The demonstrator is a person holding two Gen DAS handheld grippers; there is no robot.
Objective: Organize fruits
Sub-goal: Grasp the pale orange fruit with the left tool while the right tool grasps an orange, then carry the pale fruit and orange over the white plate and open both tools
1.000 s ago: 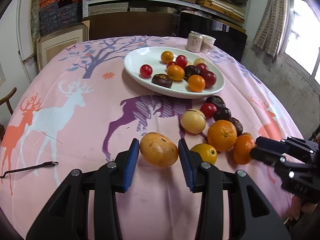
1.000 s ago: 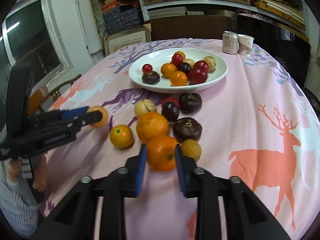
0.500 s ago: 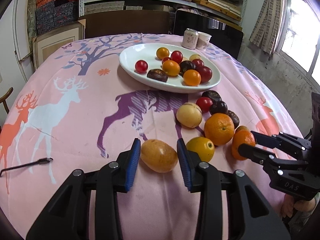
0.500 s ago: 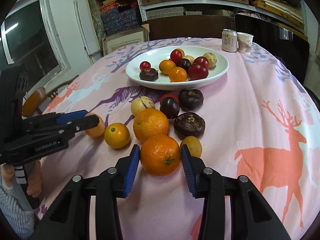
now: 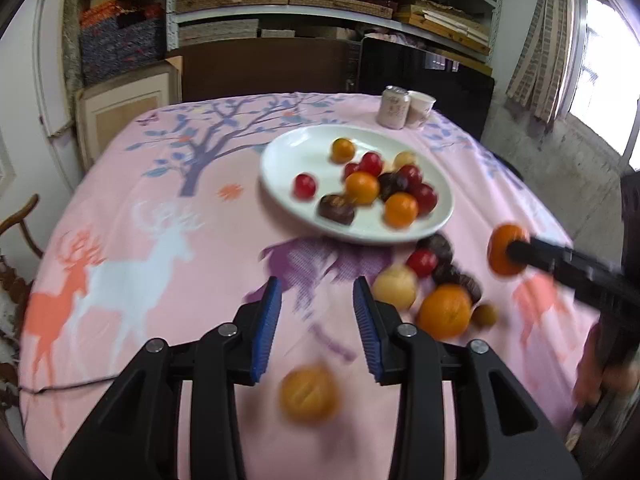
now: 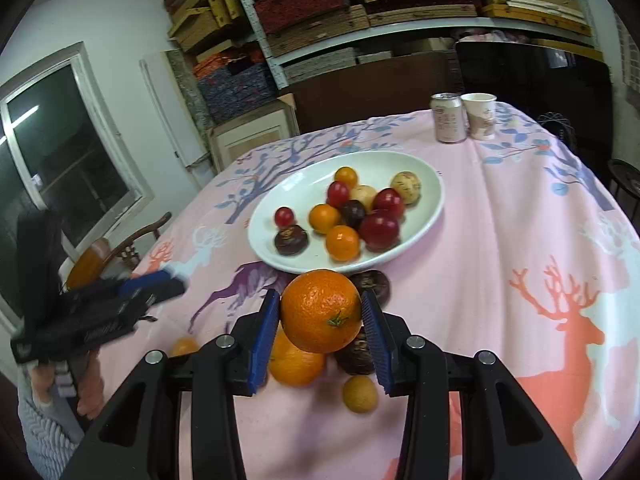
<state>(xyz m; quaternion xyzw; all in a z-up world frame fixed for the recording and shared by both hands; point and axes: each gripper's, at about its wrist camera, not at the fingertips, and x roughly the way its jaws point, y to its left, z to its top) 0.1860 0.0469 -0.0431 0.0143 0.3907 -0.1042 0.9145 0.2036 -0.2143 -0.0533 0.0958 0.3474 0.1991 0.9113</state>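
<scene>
The right gripper (image 6: 320, 314) has an orange (image 6: 321, 310) pinched between its blue pads, lifted clear of the cloth just short of the white plate (image 6: 434, 204). The left gripper (image 5: 317, 306) is opening with nothing between its jaws — a blurred yellow-orange fruit (image 5: 309, 394) lies below them.

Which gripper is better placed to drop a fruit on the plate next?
Right. The right gripper holds an orange lifted just short of the white plate; the left gripper, jaws opening, holds nothing.

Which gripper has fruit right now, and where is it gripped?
The right gripper clamps a round orange across its sides, lifted. The left gripper holds nothing; its jaws are opening.
</scene>
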